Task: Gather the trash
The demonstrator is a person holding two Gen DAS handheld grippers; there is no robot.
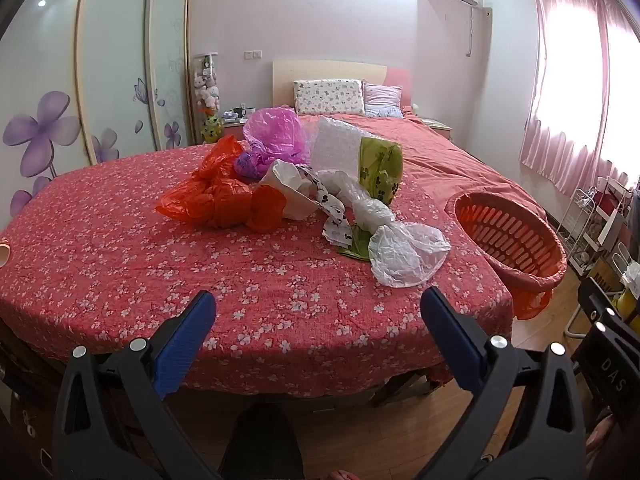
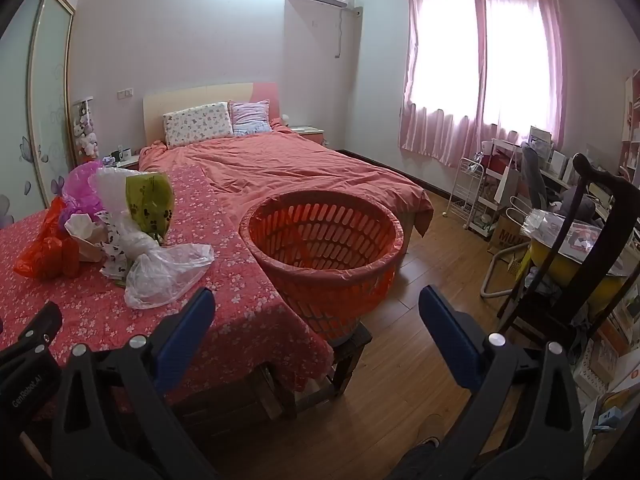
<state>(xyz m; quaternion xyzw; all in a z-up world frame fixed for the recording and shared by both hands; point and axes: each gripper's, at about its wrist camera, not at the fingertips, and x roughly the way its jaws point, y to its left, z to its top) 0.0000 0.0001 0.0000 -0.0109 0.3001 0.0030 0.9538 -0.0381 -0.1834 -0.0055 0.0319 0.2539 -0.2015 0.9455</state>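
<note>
A pile of trash lies on a table under a red flowered cloth (image 1: 120,264): a red plastic bag (image 1: 216,196), a pink bag (image 1: 276,132), a green paw-print bag (image 1: 380,170), a white bubble-wrap sheet (image 1: 340,144) and a clear plastic bag (image 1: 404,252). An orange slotted basket (image 1: 512,236) lined with an orange bag stands at the table's right end. My left gripper (image 1: 318,308) is open and empty, over the table's near edge. My right gripper (image 2: 316,308) is open and empty, in front of the basket (image 2: 324,248); the clear bag (image 2: 164,272) lies to its left.
The basket rests on a dark wooden stool (image 2: 352,344). A bed with a pink cover (image 2: 288,168) lies behind the table. A dark wooden chair (image 2: 592,240), a white wire rack (image 2: 472,196) and cluttered shelves stand at the right over wood floor (image 2: 420,264).
</note>
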